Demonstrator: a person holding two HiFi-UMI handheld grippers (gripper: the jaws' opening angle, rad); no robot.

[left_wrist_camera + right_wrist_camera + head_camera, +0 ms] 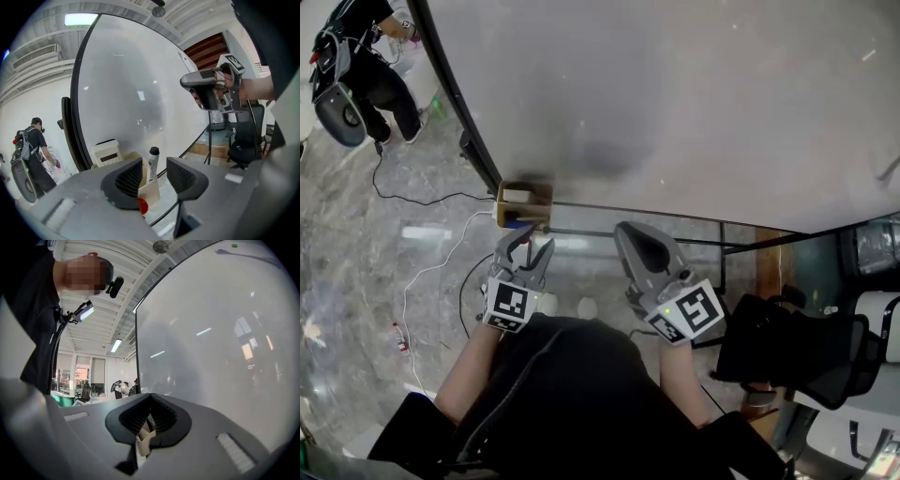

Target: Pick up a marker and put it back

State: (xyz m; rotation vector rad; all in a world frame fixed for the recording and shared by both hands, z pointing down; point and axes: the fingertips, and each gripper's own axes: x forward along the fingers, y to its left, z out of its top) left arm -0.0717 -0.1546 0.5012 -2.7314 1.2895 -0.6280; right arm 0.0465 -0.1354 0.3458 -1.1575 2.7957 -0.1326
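A white marker with a black cap [152,162] stands upright at the tan holder box [525,199] on the whiteboard's lower edge. My left gripper [528,246] [154,165] is just below the box and open. The marker shows in the gap between its ribbed pads [129,177], and the pads are not pressing on it. In the head view the marker itself is hard to make out. My right gripper [639,239] [150,414] hangs to the right near the board's lower rail, shut with nothing in it. It also shows in the left gripper view as the right gripper [211,89].
The big whiteboard [675,94] fills the space ahead on a black stand. A white eraser [108,152] sits in the box. A black chair [797,352] stands at the right. Cables [422,281] lie on the floor. A person [356,66] stands at the far left.
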